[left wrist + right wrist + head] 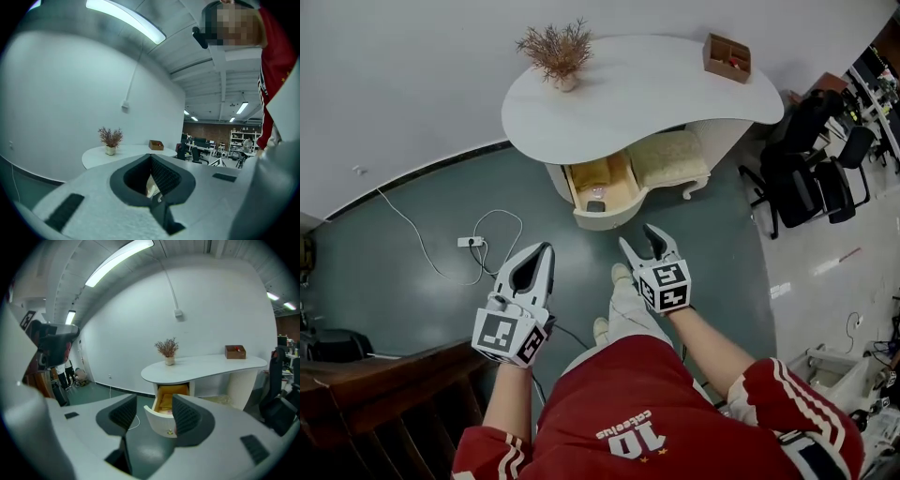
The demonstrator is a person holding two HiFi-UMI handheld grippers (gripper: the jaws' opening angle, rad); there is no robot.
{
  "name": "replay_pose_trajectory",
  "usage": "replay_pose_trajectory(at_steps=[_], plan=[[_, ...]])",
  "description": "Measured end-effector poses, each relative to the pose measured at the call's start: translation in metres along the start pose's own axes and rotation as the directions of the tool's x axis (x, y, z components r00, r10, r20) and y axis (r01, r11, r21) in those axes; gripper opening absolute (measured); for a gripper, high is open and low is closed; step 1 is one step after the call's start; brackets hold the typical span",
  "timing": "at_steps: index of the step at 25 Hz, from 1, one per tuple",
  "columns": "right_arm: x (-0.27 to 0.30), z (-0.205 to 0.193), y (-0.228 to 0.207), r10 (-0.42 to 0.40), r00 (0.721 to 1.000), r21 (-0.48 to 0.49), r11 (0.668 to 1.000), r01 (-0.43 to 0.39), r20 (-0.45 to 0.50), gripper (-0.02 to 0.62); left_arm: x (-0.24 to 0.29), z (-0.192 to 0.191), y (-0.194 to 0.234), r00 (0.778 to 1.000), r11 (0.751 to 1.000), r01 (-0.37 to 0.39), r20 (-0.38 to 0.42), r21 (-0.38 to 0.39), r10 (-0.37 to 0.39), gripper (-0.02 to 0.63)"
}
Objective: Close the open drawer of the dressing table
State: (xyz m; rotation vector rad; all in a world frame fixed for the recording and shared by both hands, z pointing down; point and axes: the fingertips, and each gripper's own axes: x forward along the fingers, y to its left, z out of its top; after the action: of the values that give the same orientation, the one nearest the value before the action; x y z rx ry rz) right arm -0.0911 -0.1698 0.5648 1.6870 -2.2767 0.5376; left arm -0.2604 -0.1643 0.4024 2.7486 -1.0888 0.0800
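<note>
Stool point(670, 159) just beside the open drawer point(602, 202); plant point(558, 52) and box point(727, 56) on dressing table point(647, 98). Drawer juts toward the person, long axis likewise. Left gripper point(546, 251) jaws together, right gripper point(639, 236) wide apart.

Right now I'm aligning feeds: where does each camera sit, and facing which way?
Head view: on the head, steeply down at the dressing table, open drawer, left gripper, right gripper, red shirt.
Left gripper view: on the left gripper, along its shut fingers toward the tabletop plant; red shirt at right.
Right gripper view: on the right gripper, between open fingers at the drawer; no body shows.
Shared: the drawer, in head and right gripper views.
</note>
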Motion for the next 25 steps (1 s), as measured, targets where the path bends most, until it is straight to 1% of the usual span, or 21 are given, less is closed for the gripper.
replay_pose_trajectory(at_steps=[5, 9, 13, 17, 23, 25], plan=[[0.043, -0.044, -0.019, 0.000, 0.996, 0.013, 1.000, 0.001, -0.085, 0.218, 0.038, -0.005, 0.000, 0.998, 1.000, 0.005, -0.056, 0.022, -0.004, 0.000], [0.076, -0.076, -0.032, 0.005, 0.991, 0.023, 1.000, -0.002, -0.137, 0.216, 0.065, -0.008, 0.006, 0.996, 1.000, -0.001, -0.093, 0.015, 0.002, 0.000], [0.103, -0.110, -0.039, 0.006, 0.979, 0.037, 0.999, 0.002, -0.202, 0.215, 0.080, -0.014, 0.008, 0.990, 0.999, 0.014, -0.138, 0.048, -0.007, 0.000], [0.122, -0.142, -0.047, -0.005, 0.966, 0.039, 0.999, 0.015, -0.260, 0.210, 0.089, -0.020, 0.005, 0.987, 0.999, 0.015, -0.160, 0.035, -0.009, 0.000], [0.153, -0.186, -0.057, -0.015, 0.948, 0.098, 0.994, 0.048, -0.317, 0.206, 0.108, -0.042, 0.009, 0.977, 0.998, 0.029, -0.211, 0.048, -0.018, 0.000], [0.160, -0.198, -0.058, -0.014, 0.945, 0.096, 0.994, 0.048, -0.327, 0.206, 0.114, -0.050, 0.009, 0.975, 0.998, 0.033, -0.221, 0.045, -0.023, 0.000]])
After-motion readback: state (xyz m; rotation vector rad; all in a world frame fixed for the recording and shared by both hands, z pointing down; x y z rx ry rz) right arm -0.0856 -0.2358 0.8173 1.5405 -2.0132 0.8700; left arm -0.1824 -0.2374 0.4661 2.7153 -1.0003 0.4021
